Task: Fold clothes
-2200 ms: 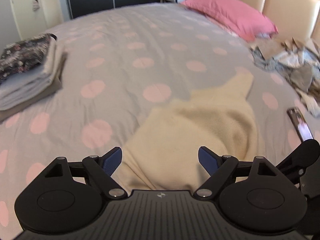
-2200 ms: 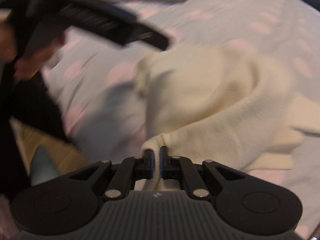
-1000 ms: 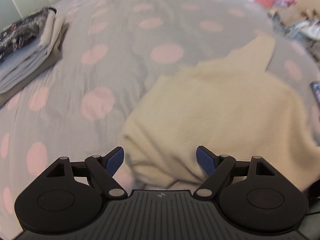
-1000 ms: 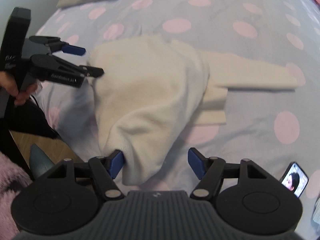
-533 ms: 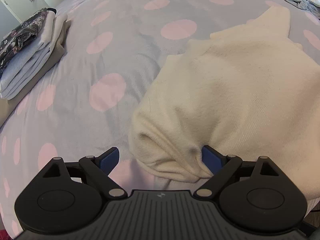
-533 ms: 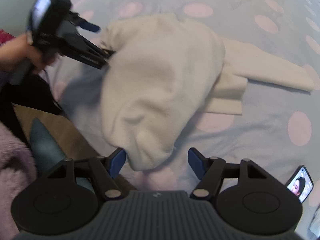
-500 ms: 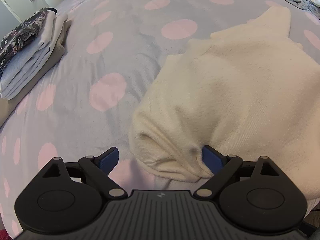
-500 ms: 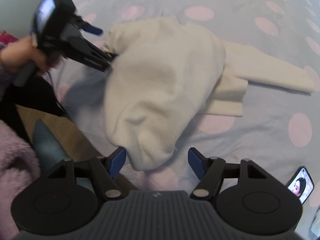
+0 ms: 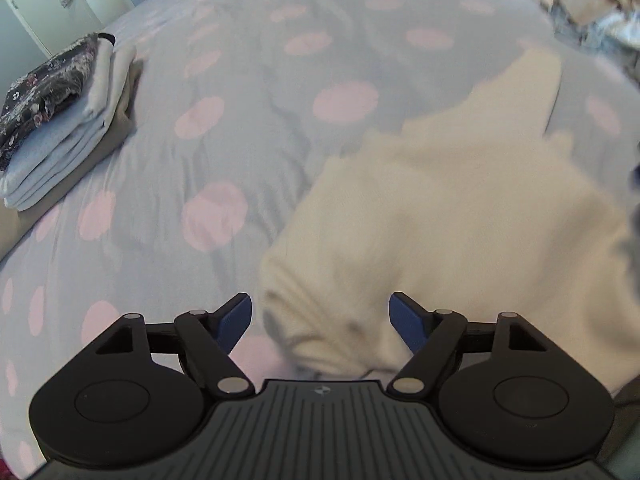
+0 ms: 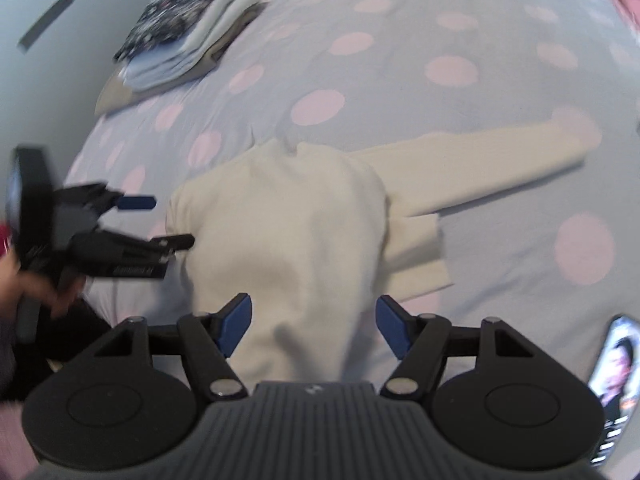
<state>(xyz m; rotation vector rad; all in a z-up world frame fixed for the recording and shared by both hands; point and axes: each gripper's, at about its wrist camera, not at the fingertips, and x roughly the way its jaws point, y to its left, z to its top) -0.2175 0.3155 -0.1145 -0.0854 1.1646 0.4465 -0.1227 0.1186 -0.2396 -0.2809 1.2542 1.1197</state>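
Cream sweater lies on the bed, body doubled over into a rounded lump. One sleeve runs flat toward 2 o'clock in the right wrist view. A second flat cream piece sticks out from under the body at 3 o'clock; could be the other sleeve or the hem, can't tell.

Left hand-held gripper: jaws wide apart, nothing between the pads. Near corner of the sweater sits just ahead of and between them. The right wrist view shows the same left hand-held gripper at 9 o'clock, fingers spread, the lower tip at the sweater's left edge; contact can't be confirmed.

Right hand-held gripper: also spread, empty, straddling the near fold of the body from above.

My read: both tools sit at the near edge because that is where the doubled layer can be pinched, one at each corner, so the fabric travels evenly. The sleeve lying straight out suggests the fold is not finished: the piece is only partly compact.

Stack of folded clothes sits at 11 o'clock, well apart from the sweater, probably the drop-off pile. Unsorted heap at 1 o'clock in the left wrist view. Phone at 4 o'clock, near the sweater; keep any sweep clear of it.

Both views are motion-blurred, so edge detail is soft.
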